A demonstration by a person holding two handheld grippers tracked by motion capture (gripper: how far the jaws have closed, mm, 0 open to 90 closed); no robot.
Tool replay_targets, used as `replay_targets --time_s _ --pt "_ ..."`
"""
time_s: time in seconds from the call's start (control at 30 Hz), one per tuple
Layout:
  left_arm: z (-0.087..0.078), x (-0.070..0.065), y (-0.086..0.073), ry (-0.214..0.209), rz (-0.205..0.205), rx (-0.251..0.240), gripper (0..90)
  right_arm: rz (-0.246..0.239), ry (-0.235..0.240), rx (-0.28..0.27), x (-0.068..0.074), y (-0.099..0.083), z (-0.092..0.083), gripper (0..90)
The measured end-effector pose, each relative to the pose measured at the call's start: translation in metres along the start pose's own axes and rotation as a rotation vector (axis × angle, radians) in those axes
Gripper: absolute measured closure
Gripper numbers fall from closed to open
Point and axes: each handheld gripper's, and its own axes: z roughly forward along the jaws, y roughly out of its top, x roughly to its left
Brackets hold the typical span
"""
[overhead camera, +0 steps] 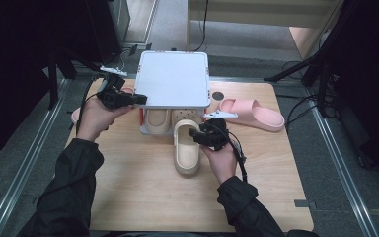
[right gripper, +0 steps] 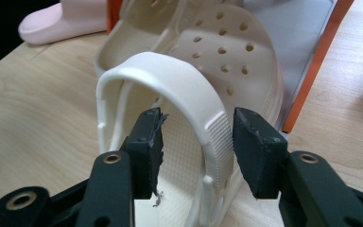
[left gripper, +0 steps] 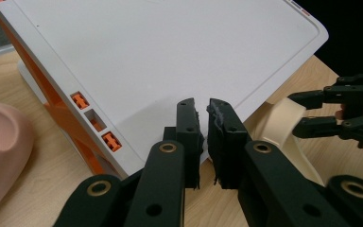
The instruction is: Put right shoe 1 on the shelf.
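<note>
Item 1: cream perforated foam clog with a swivel heel strap (overhead camera: 186,148), lying on the light wooden worktop (overhead camera: 143,197) just in front of the white two-tier shoe rack with orange side struts (overhead camera: 173,79), toe toward the rack's lower shelf. In the right gripper view the strap (right gripper: 184,90) stands raised in an arch over the heel opening.

Item 2: right tongs (overhead camera: 196,134), held in the person's right hand (overhead camera: 221,160) at the clog's right side, in front of the rack. Its jaws are parted a moderate way and straddle the ribbed end of the strap; the right pad (right gripper: 253,142) sits just beside the strap, contact cannot be told.

Item 3: second cream clog (overhead camera: 156,121), resting in the rack's lower shelf, left of the first clog's toe.

Item 4: left tongs (overhead camera: 139,99), held in the left hand (overhead camera: 96,116) at the rack's front left corner. Its jaws are nearly together, a thin gap between them, over the edge of the rack's white top panel (left gripper: 170,52); whether they pinch it cannot be told.

Item 5: pink foam slide sandal (overhead camera: 252,113), on the worktop right of the rack.

Item 6: second pink sandal (left gripper: 2,156), left of the rack, partly hidden behind the left hand.
</note>
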Motion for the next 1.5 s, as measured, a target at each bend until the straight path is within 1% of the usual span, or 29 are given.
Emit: replay_targets --time_s 0.1,0.27,0.33,0.37,0.43,0.5,0.57,0.63,0.73,0.87,1.03,1.07,1.1,1.13,1.2,1.3,1.37,1.43,1.5 --pt "0.000 0.000 0.000 0.000 -0.002 0.002 82.8 -0.012 0.014 -0.005 0.001 0.000 -0.011 53.0" --pt "0.000 0.000 0.000 -0.001 -0.005 0.001 82.7 -0.005 0.036 -0.002 0.000 -0.002 -0.026 52.3" --pt "0.000 0.000 0.000 -0.001 -0.006 0.000 82.7 -0.015 0.039 -0.007 0.001 -0.004 -0.033 53.5" --pt "0.000 0.000 0.000 -0.001 -0.007 0.000 82.7 -0.017 0.045 -0.005 0.002 -0.005 -0.036 57.6" --pt "0.000 0.000 0.000 -0.002 -0.007 0.001 82.7 -0.021 0.073 -0.002 0.002 -0.007 -0.043 66.7" --pt "0.000 0.000 0.000 -0.001 -0.007 0.001 82.7 -0.034 0.087 0.003 0.004 -0.011 -0.047 74.4" --pt "0.000 -0.001 0.000 0.000 -0.007 0.001 82.8 -0.045 0.098 0.009 0.007 -0.017 -0.050 79.9" --pt "0.000 -0.001 0.000 -0.001 -0.008 0.001 82.8 -0.061 0.116 0.011 0.011 -0.024 -0.052 83.5" --pt "0.000 -0.001 0.000 0.002 -0.009 0.003 83.2 -0.110 0.124 -0.020 0.019 -0.037 -0.055 89.2" --pt "0.000 -0.001 0.000 0.002 -0.010 0.005 83.5 -0.128 0.147 -0.006 0.027 -0.055 -0.055 90.0" --pt "0.000 -0.002 0.000 0.002 -0.006 0.004 83.4 -0.127 0.167 0.010 0.031 -0.075 -0.056 90.0" --pt "0.000 -0.002 0.000 0.000 -0.007 0.002 83.4 -0.114 0.175 0.015 0.032 -0.080 -0.055 90.0" --pt "0.000 -0.002 0.000 0.000 -0.006 0.003 83.4 -0.096 0.184 0.028 0.033 -0.085 -0.053 90.0" --pt "0.000 -0.002 0.000 0.000 -0.004 0.003 83.4 -0.090 0.187 0.049 0.034 -0.090 -0.051 90.0" --pt "0.000 -0.002 0.000 -0.001 -0.006 0.002 83.3 -0.104 0.187 0.079 0.038 -0.098 -0.045 90.0" --pt "0.000 -0.002 0.000 -0.001 -0.005 0.001 83.2 -0.125 0.170 0.111 0.039 -0.101 -0.037 90.0" --pt "0.000 -0.002 0.000 -0.002 -0.005 0.001 83.2 -0.125 0.161 0.116 0.038 -0.101 -0.033 90.0" --pt "0.000 -0.002 -0.001 -0.004 -0.007 -0.001 83.2 -0.133 0.144 0.108 0.036 -0.099 -0.030 90.0" --pt "0.000 -0.002 -0.001 -0.004 -0.007 -0.001 83.1 -0.132 0.162 0.108 0.034 -0.097 -0.028 90.0"
